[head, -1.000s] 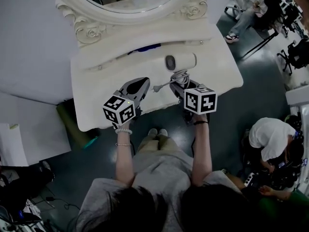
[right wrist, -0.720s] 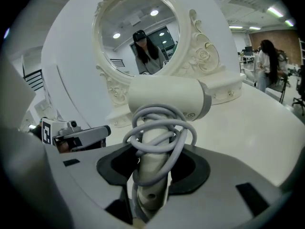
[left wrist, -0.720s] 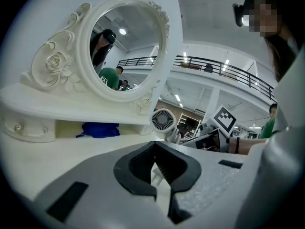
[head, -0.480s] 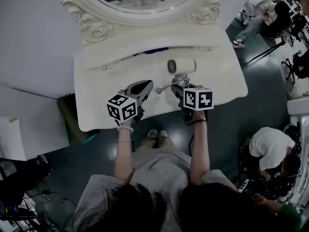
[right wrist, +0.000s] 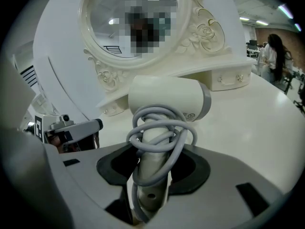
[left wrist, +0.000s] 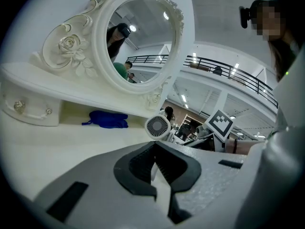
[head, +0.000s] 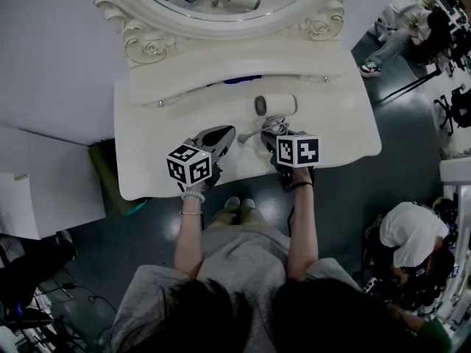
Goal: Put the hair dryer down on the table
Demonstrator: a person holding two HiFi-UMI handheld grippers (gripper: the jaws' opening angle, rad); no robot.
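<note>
The white hair dryer (head: 276, 105) (right wrist: 167, 99) is over the middle of the white dressing table (head: 147, 145), barrel level, with its grey cord wound round the handle. My right gripper (head: 275, 132) (right wrist: 151, 175) is shut on that handle from the near side. I cannot tell whether the dryer touches the tabletop. In the left gripper view the dryer's round rear grille (left wrist: 157, 126) shows to the right of centre. My left gripper (head: 221, 134) (left wrist: 153, 149) is low over the table to the dryer's left, jaws shut with nothing in them.
An ornate oval mirror (head: 147, 43) (left wrist: 66, 46) rises behind a raised shelf with small drawers (right wrist: 233, 80). A blue thing (head: 239, 80) (left wrist: 107, 119) lies in the recess under the shelf. The table's front edge runs just below both grippers. People are on the floor to the right (head: 412, 219).
The head view has shifted a little. My right gripper, with the dryer, has drifted slightly left over the table. The left gripper has stayed put, and both grips are the same.
</note>
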